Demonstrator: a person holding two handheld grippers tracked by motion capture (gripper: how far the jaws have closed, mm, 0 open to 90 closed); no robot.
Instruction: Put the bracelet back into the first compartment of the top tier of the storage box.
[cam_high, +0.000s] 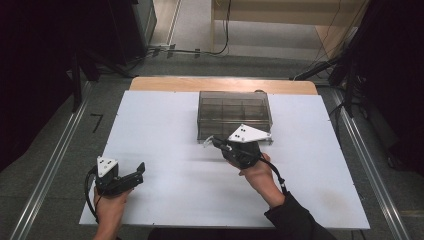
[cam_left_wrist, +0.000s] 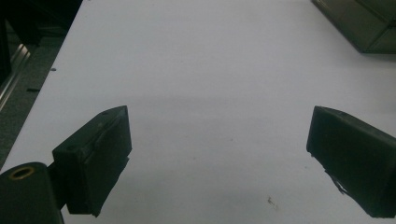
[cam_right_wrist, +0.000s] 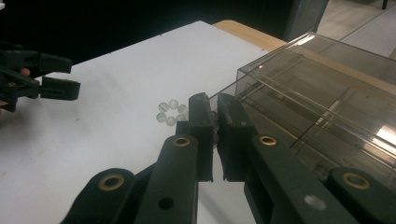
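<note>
Two claws | left claw (cam_left_wrist: 219, 154) spread | right claw (cam_right_wrist: 212, 116) pinching bead bracelet (cam_right_wrist: 170, 112)

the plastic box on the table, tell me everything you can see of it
The box is a smoky, see-through plastic case, rectangular and low, with thin dividers inside splitting it into compartments. A clear flat lid looks closed over it. It sits level on the white table, toward the far middle. The right gripper is at its near left corner, jaws nearly shut on what looks like a small tab there. A few small clear beads lie on the table beside that corner.
</note>
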